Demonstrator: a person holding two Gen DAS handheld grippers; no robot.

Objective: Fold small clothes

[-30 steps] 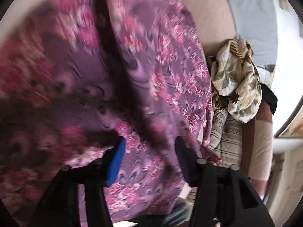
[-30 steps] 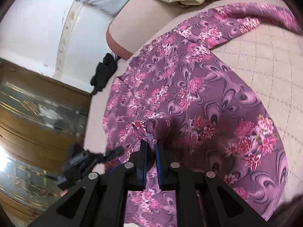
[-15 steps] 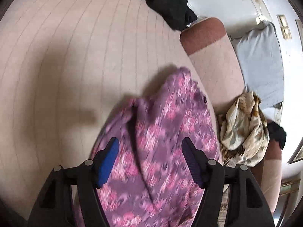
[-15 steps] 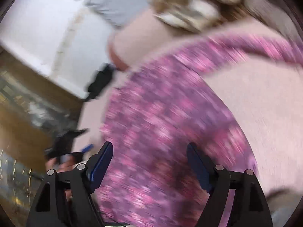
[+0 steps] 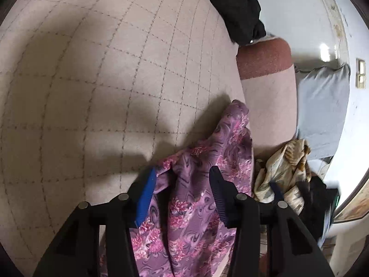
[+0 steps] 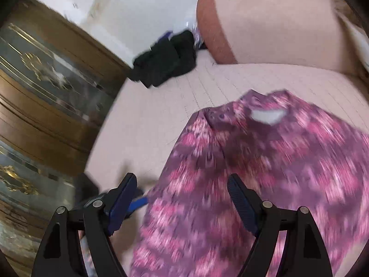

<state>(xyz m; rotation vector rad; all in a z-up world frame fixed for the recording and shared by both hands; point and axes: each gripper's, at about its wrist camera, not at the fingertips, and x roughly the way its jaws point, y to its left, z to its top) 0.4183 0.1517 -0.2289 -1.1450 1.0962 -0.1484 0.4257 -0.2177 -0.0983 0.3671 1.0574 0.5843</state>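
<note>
Purple pink-flowered garment (image 5: 203,184), rumpled and bunched on the quilted cushion (image 5: 92,80)

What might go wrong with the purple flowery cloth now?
1. The purple floral garment lies bunched between the left gripper's jaws, which have just been closing; they may pinch several layers and spoil the fold.
2. The right gripper is open above it; the loose cloth could unfold.
</note>
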